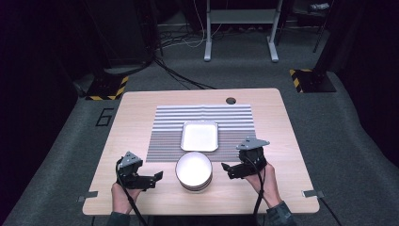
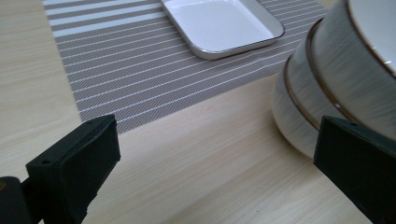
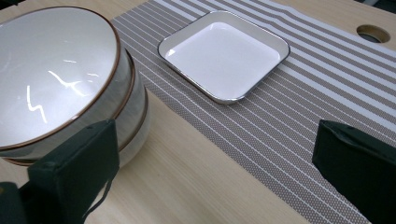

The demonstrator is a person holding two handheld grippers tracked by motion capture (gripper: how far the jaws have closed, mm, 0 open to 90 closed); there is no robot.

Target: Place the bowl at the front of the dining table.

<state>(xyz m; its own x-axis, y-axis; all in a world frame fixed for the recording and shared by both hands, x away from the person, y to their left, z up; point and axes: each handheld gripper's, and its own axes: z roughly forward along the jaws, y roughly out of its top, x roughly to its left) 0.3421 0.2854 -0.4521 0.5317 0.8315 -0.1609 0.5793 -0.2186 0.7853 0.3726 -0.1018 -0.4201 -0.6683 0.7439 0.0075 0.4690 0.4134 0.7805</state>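
A stack of white bowls (image 1: 194, 171) with brown rims stands on the wooden table (image 1: 136, 108) near its front edge, just in front of a grey striped placemat (image 1: 164, 136). A white square plate (image 1: 200, 136) lies on the mat behind the bowls. My left gripper (image 1: 160, 176) is left of the stack, open, nothing between its jaws; the bowls (image 2: 327, 79) fill its right side. My right gripper (image 1: 225, 167) is right of the stack, open and empty, with the bowls (image 3: 60, 79) at its left and the plate (image 3: 224, 53) beyond.
A round cable hole (image 1: 230, 100) sits at the table's far edge. Metal brackets (image 1: 87, 196) stick out at both front corners. Beyond the table are a grey carpet, a white desk frame (image 1: 240, 28) and yellow-black striped bases (image 1: 108, 88).
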